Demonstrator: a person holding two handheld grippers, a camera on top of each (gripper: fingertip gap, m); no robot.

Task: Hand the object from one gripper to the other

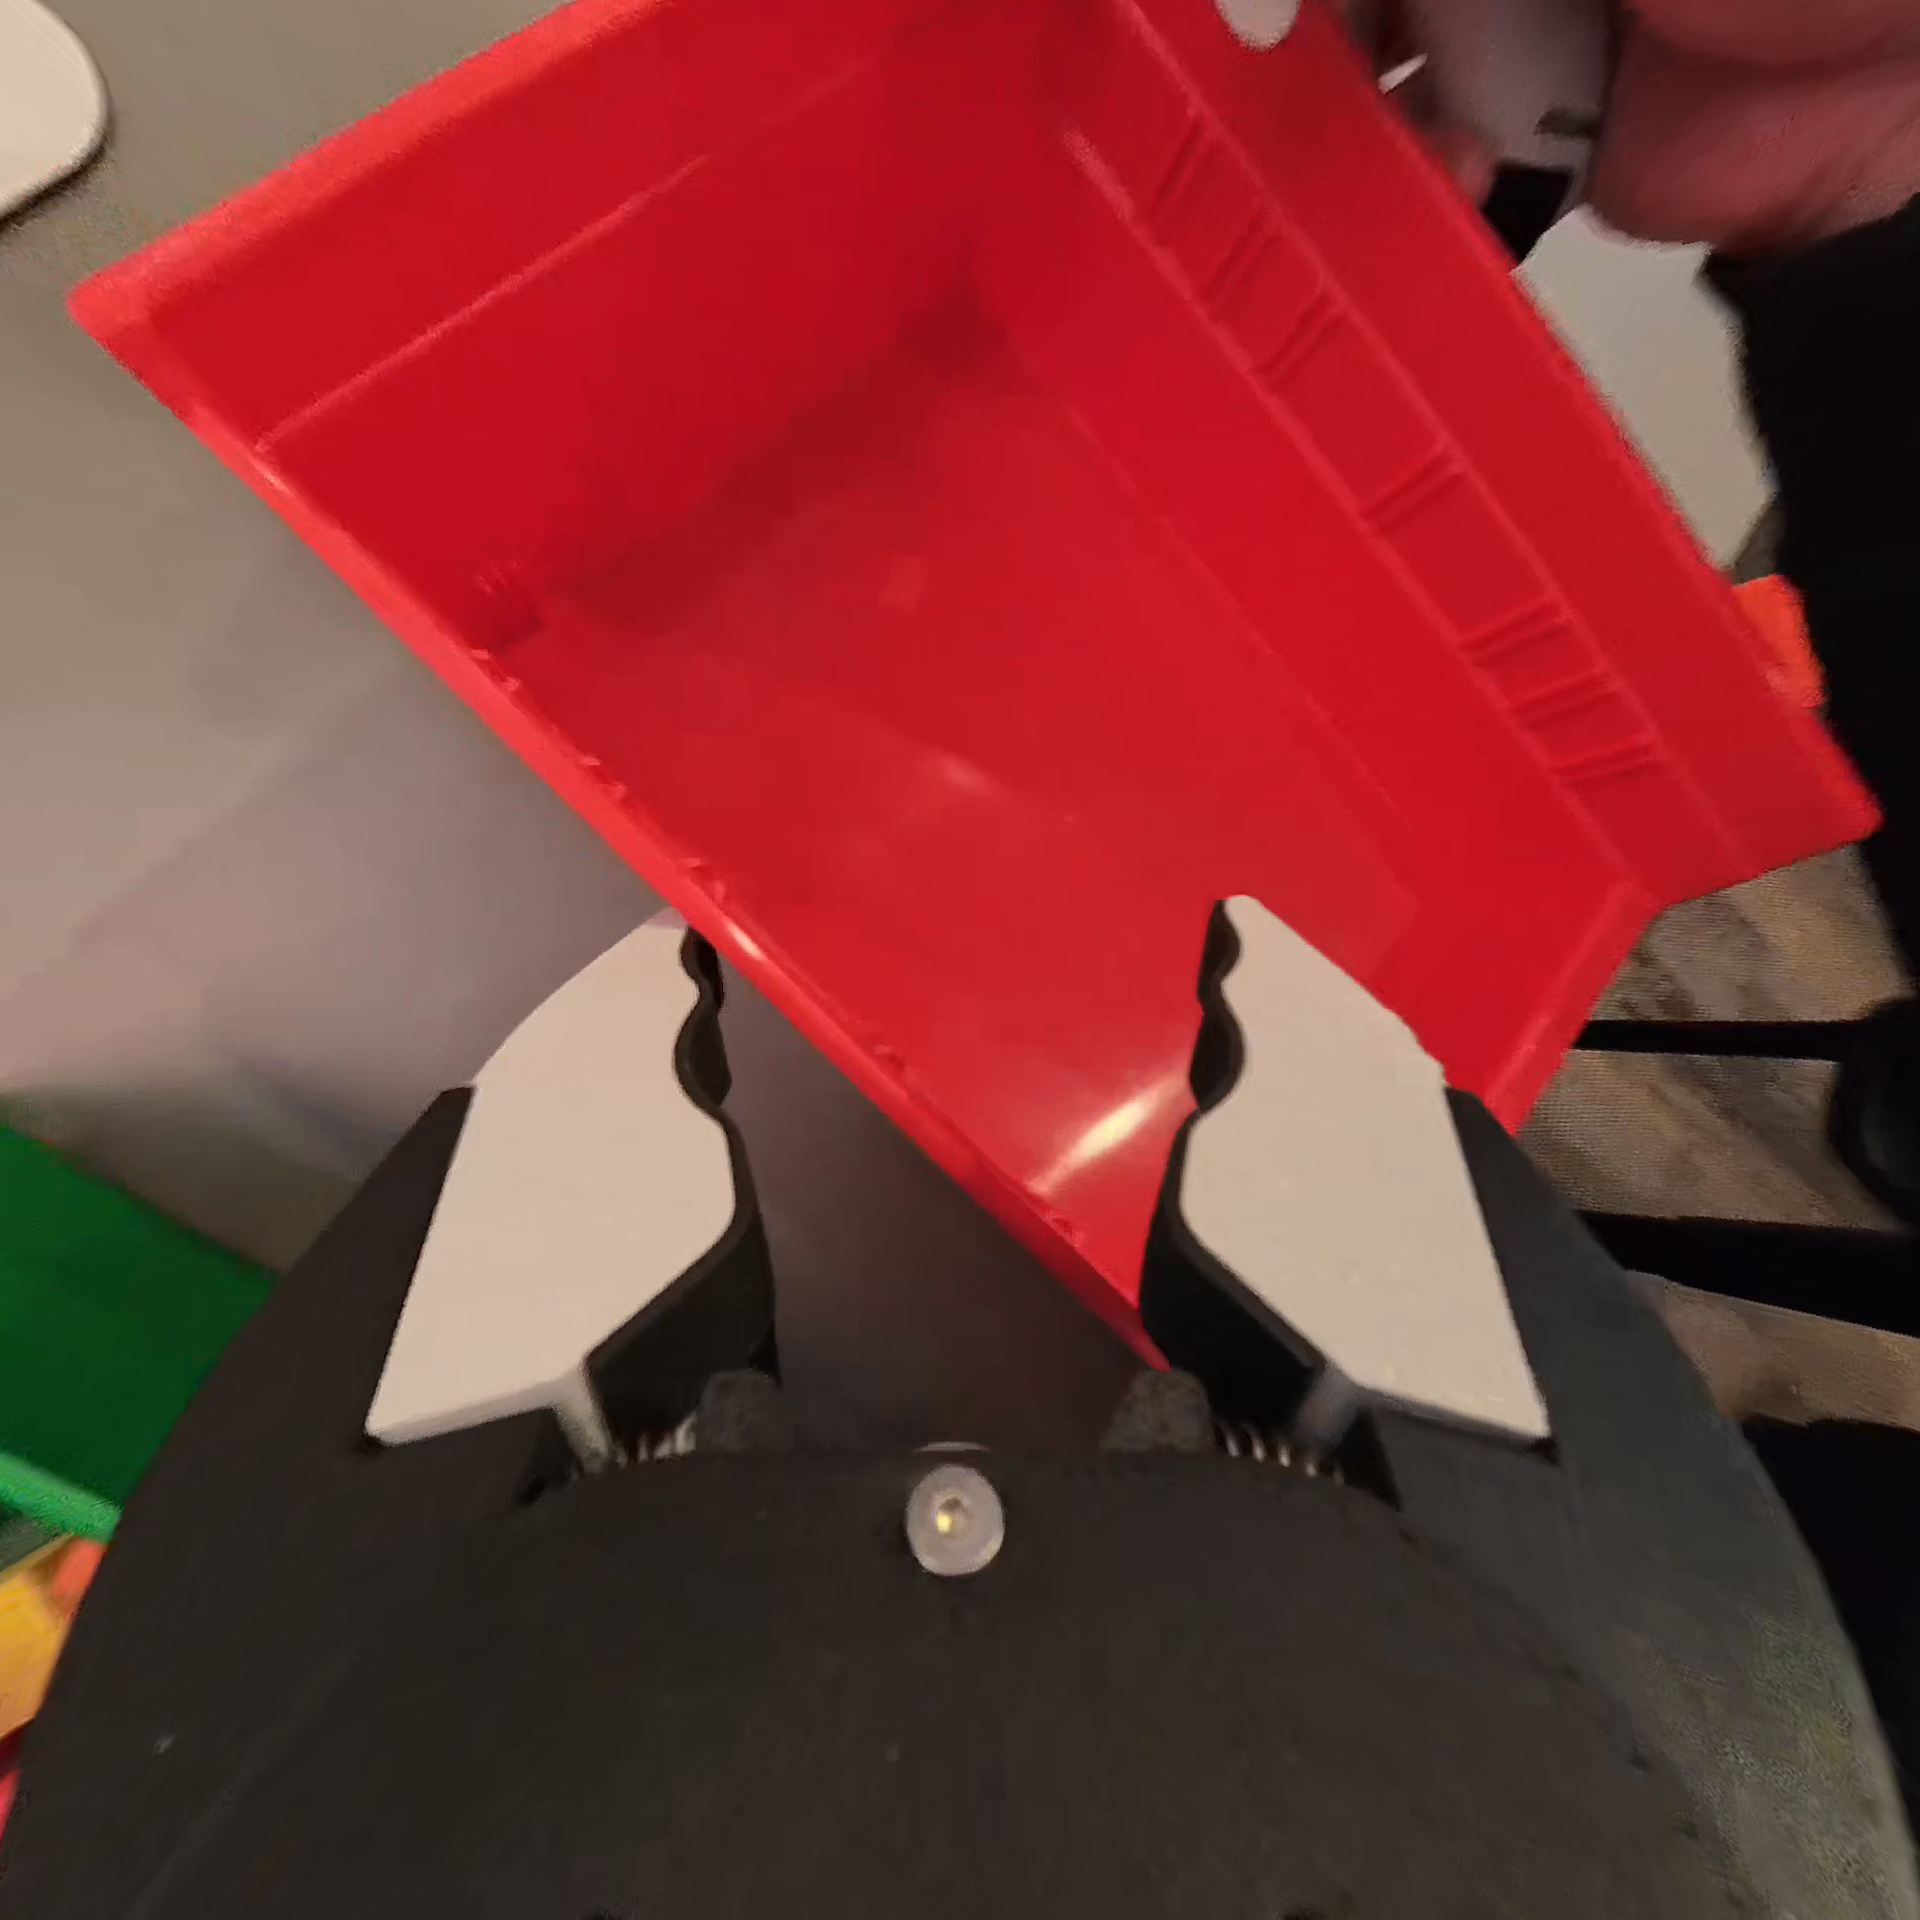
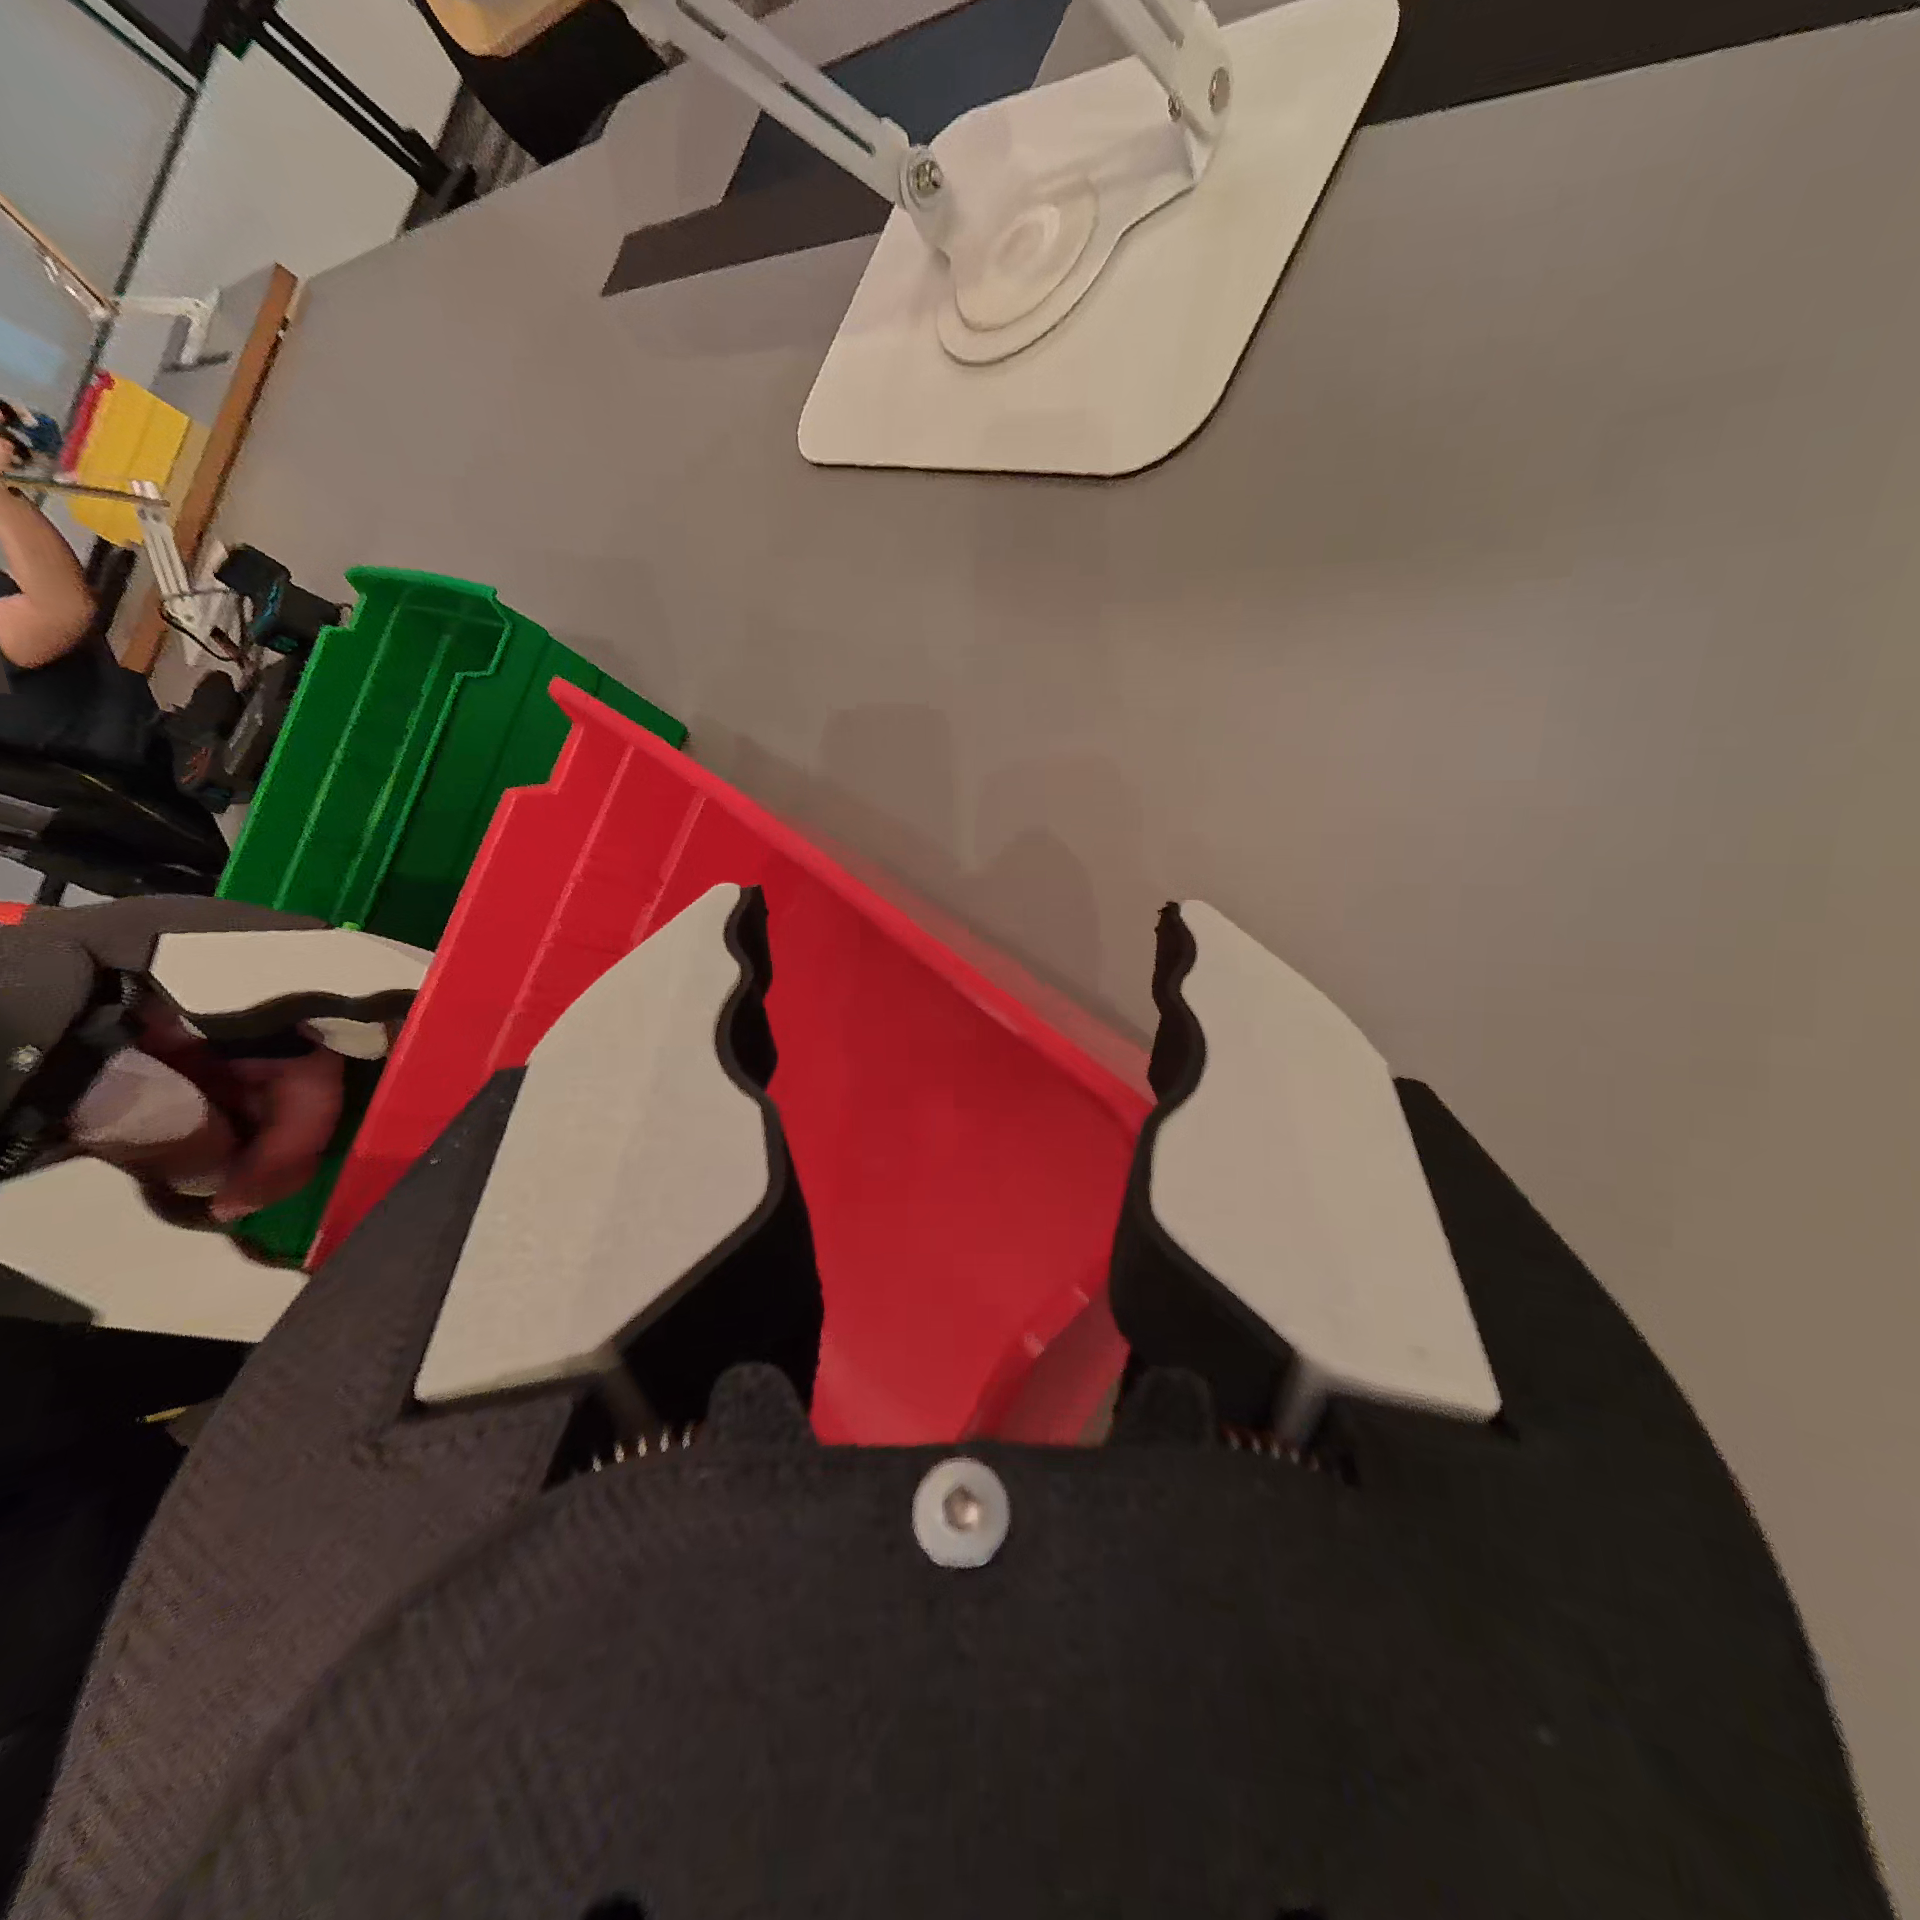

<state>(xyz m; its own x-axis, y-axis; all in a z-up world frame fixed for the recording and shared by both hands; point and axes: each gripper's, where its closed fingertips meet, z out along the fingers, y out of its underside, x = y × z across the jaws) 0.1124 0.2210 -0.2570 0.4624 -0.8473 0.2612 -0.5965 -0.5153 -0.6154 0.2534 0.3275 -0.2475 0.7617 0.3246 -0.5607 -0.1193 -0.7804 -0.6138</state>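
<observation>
A red plastic bin [image 1: 935, 582] is tilted, its open inside facing the left wrist camera. My left gripper [image 1: 961, 925] is open. One long wall of the bin runs slantwise through the gap and touches the base of the right finger. A hand [image 1: 1766, 114] with my right gripper is at the bin's far corner. In the right wrist view the red bin [image 2: 935, 1143] fills the gap of my open right gripper [image 2: 958, 902], its rim beside the right finger. My left gripper [image 2: 281, 1122] shows at the left, open, at the bin's other end. What holds the bin up is not visible.
A green bin [image 2: 416, 748] lies on the grey table [image 2: 1455, 727] just behind the red one, also in the left wrist view [image 1: 104, 1299]. A white monitor-arm base plate [image 2: 1070, 281] stands farther back. A person [image 2: 42, 623] and a yellow bin [image 2: 125, 447] are beyond the table's left end. The white monitor-arm base plate [image 2: 1070, 281] is about 30 cm from both grippers' fingertips.
</observation>
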